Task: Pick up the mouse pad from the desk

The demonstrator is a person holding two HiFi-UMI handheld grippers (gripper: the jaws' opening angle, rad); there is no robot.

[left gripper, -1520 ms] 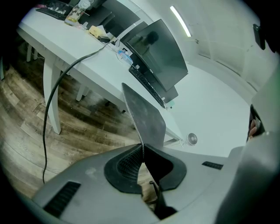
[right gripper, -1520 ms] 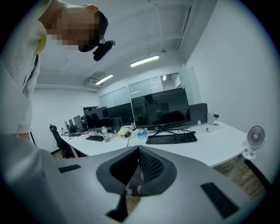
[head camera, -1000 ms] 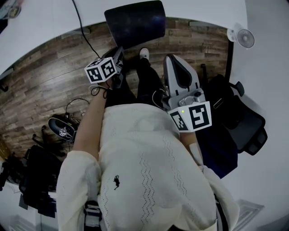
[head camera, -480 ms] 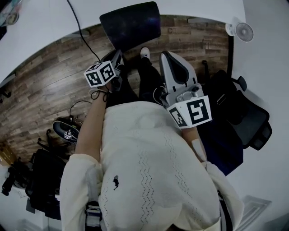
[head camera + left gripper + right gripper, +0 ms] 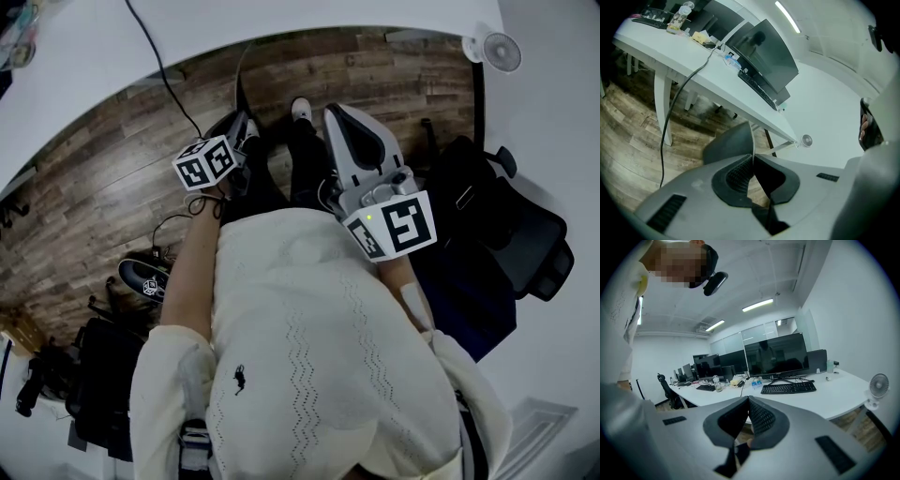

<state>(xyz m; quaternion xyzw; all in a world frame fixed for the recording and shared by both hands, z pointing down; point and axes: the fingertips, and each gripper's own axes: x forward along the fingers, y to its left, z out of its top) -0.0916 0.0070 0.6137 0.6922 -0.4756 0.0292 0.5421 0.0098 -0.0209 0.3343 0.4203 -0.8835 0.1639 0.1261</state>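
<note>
Mouse pad lifted off the counter
Our left hand-held gripper clamps the mouse pad before the counter's near edge; our right hand-held gripper has its jaws together, empty.

2 tongs: left tongs, right tongs, w/ 2 marker cubes: left cube, right cube. 1 mouse pad, 1 fan. 2 kbds: near kbd, far kbd.

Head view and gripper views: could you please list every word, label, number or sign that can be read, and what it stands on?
No readable text anywhere.
Left marker cube, right marker cube: square code patterns, no letters.
Sweater: small embroidered figure, no words.
Keyboard: key legends too small to read.
Mouse pad: no print shows.
</note>
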